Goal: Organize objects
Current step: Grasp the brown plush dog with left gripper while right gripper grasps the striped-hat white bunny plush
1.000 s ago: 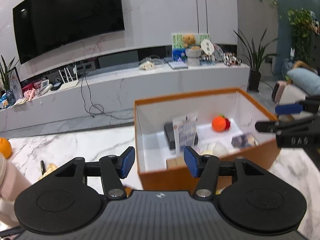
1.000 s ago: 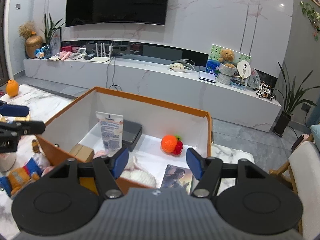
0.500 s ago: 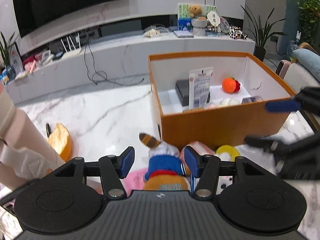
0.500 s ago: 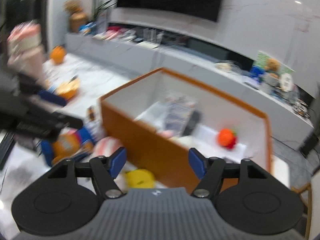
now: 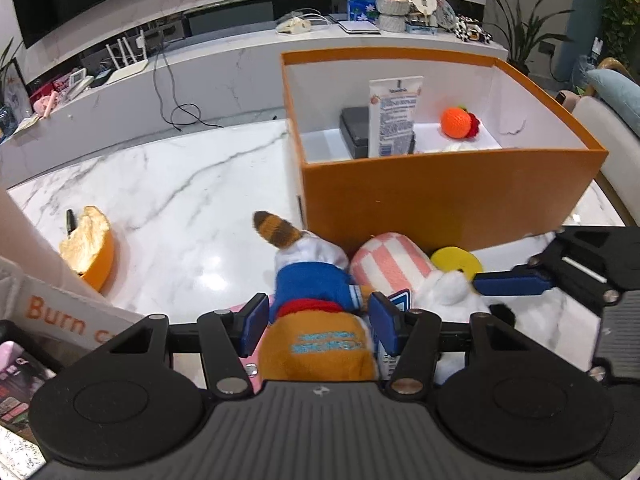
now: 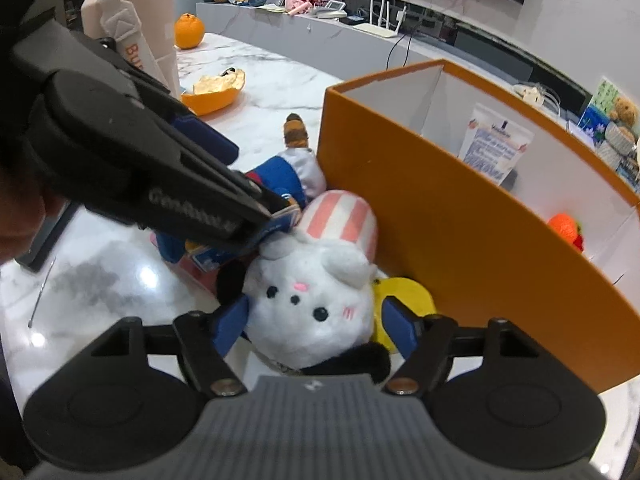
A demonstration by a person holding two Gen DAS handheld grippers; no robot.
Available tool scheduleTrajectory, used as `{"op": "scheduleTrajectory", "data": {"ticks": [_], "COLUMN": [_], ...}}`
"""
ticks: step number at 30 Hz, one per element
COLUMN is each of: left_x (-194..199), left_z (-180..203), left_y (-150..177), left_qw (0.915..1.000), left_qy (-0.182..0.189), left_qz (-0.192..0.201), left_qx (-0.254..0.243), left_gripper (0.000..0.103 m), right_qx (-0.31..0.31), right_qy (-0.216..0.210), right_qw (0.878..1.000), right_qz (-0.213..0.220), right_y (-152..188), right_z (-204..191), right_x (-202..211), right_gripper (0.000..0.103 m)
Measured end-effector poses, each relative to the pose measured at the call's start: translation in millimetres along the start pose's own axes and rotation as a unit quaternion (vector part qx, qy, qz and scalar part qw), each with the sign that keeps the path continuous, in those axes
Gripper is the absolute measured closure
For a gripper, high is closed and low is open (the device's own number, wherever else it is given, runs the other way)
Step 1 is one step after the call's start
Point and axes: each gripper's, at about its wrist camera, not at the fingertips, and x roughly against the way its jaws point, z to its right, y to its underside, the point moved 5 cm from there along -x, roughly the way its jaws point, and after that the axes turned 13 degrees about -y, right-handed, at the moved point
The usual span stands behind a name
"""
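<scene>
The left claw (image 5: 318, 328) straddles the orange plush (image 5: 320, 344), whose head is hidden; pad contact is unclear. The right claw (image 6: 316, 322), just opening, stands spread around the white cat plush (image 6: 308, 304), its lower body cut off.

On the table (image 5: 180, 200) the open box (image 5: 452, 200) stands toward the right edge, and against its near wall lie three toys in a row: the fox doll (image 5: 316, 296) at the left, the cat plush (image 6: 308, 304) to its right, the disc (image 5: 456, 262) between the plush and the box. Inside the box a tube (image 5: 394, 120) leans upright before a flat case (image 5: 354, 130), with a knitted ball (image 5: 456, 122) further right. Well to the left on the table lies a fruit peel (image 5: 88, 248), and a bottle (image 6: 132, 20) stands behind it.
</scene>
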Motion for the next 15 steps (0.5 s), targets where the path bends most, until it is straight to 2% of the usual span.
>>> {"op": "scheduleTrajectory", "data": {"ticks": [6, 15], "left_x": [-7.9, -17.9], "left_z": [2.9, 3.6], "left_y": [1.4, 7.4], "left_qw": [1.0, 0.9997], "left_qy": [0.0, -0.004], "left_qz": [-0.009, -0.023], "left_qx": [0.004, -0.005], "left_gripper": [0.038, 0.037], "right_qx": [-0.033, -0.053], "right_qy": [-0.011, -0.013], "right_qw": [0.999, 0.998], "right_qz": [-0.005, -0.027], "right_y": [0.4, -1.7], "right_z": [4.6, 11.2], "right_x": [-15.7, -10.5], "right_gripper": [0.025, 0.031]}}
